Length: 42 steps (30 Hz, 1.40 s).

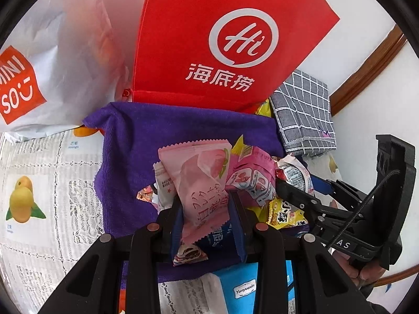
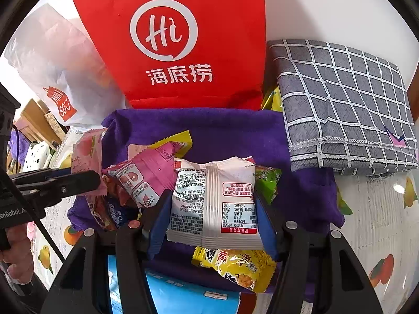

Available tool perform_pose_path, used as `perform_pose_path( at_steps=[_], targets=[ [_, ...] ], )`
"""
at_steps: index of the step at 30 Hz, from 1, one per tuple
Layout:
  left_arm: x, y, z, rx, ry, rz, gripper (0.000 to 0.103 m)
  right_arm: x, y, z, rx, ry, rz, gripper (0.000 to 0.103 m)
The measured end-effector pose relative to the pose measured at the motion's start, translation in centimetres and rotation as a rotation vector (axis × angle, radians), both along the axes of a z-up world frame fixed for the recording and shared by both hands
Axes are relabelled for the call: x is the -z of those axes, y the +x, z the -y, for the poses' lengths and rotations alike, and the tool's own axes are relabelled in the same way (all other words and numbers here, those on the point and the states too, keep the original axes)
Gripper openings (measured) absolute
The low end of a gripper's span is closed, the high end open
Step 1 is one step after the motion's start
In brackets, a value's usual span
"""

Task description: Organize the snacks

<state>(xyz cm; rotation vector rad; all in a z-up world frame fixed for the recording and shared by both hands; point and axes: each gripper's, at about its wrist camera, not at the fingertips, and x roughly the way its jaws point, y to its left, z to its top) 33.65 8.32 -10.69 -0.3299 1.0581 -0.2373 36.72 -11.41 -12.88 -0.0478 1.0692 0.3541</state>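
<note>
— Two packets are in hand at once. The left gripper is clamped across the lower half of the pale pink peach packet, and the right gripper has its blue pads pressed on both sides of the white packet.

— How will they handle?

— Light, puffy and crinkly, I'd judge. The film looks slick, so a grip across the middle or on a crimped end seam seems safest; squeezing hard could crush what's inside.

— And around them?

— Both hang just above the snack pile on the purple towel: a magenta packet and a yellow packet lie close by. Behind stands the red bag, probably their destination, with a grey checked cloth beside it.
</note>
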Motion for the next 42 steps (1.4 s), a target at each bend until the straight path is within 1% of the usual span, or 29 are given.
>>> perform_pose_path(
  at_steps=[2, 3, 4, 5, 6, 7, 8, 10, 11, 13, 14, 18, 20, 22, 24, 29, 34, 36, 42],
  targets=[
    [0.0, 0.1, -0.1, -0.005, -0.017, -0.001, 0.033, -0.2, 0.0, 0.1, 0.006, -0.005, -0.004, 0.061],
    [0.0, 0.3, -0.1, -0.003, -0.019, -0.005, 0.036, -0.3, 0.0, 0.1, 0.009, -0.008, -0.002, 0.061],
    [-0.1, 0.3, 0.0, 0.002, -0.022, -0.007, 0.043, -0.5, -0.1, 0.2, 0.011, -0.011, 0.003, 0.061],
    [-0.1, 0.3, 0.0, 0.003, -0.025, -0.006, 0.047, -0.7, -0.2, 0.2, 0.013, -0.013, 0.008, 0.062],
    [-0.3, 0.2, 0.0, -0.001, -0.023, -0.003, 0.054, -0.9, -0.4, 0.2, 0.015, -0.013, 0.013, 0.065],
    [-0.6, 0.1, 0.1, -0.008, -0.011, 0.007, 0.055, -1.3, -0.6, 0.2, 0.018, -0.012, 0.030, 0.067],
    [-0.8, 0.1, 0.2, -0.009, 0.001, 0.015, 0.057, -1.7, -0.8, 0.2, 0.022, -0.016, 0.048, 0.071],
    [-1.4, -0.2, 0.4, -0.012, 0.020, 0.032, 0.064, -2.6, -1.4, 0.0, 0.028, -0.031, 0.091, 0.075],
    [-1.8, -0.5, 0.4, -0.016, 0.026, 0.044, 0.064, -3.0, -1.7, 0.0, 0.030, -0.036, 0.108, 0.077],
    [-2.6, -1.0, 0.6, -0.017, 0.031, 0.062, 0.066, -3.7, -2.4, 0.1, 0.041, -0.043, 0.129, 0.077],
    [-2.9, -1.2, 0.7, -0.014, 0.031, 0.069, 0.068, -4.0, -2.7, 0.2, 0.045, -0.041, 0.130, 0.077],
    [-4.7, -2.2, 1.3, -0.003, 0.054, 0.095, 0.069, -5.4, -4.5, 0.9, 0.067, -0.016, 0.125, 0.077],
    [-5.7, -3.2, 1.5, -0.008, 0.062, 0.114, 0.072, -6.5, -5.6, 1.2, 0.076, -0.013, 0.137, 0.077],
    [-6.4, -4.1, 1.8, -0.005, 0.076, 0.115, 0.073, -7.7, -6.9, 1.4, 0.092, -0.005, 0.159, 0.077],
    [-7.0, -5.3, 2.2, 0.011, 0.080, 0.123, 0.074, -8.7, -8.2, 1.7, 0.112, 0.006, 0.178, 0.077],
    [-8.0, -8.6, 3.0, 0.012, 0.088, 0.134, 0.074, -10.8, -11.5, 2.4, 0.149, 0.026, 0.200, 0.077],
    [-9.0, -12.5, 3.7, 0.003, 0.126, 0.162, 0.077, -12.3, -15.1, 2.7, 0.176, 0.004, 0.220, 0.077],
    [-9.4, -13.9, 3.9, -0.004, 0.138, 0.171, 0.077, -12.8, -16.6, 2.6, 0.168, -0.012, 0.226, 0.077],
    [-10.7, -18.3, 4.2, -0.025, 0.167, 0.215, 0.087, -14.0, -21.2, 2.5, 0.159, -0.022, 0.235, 0.077]
  ],
)
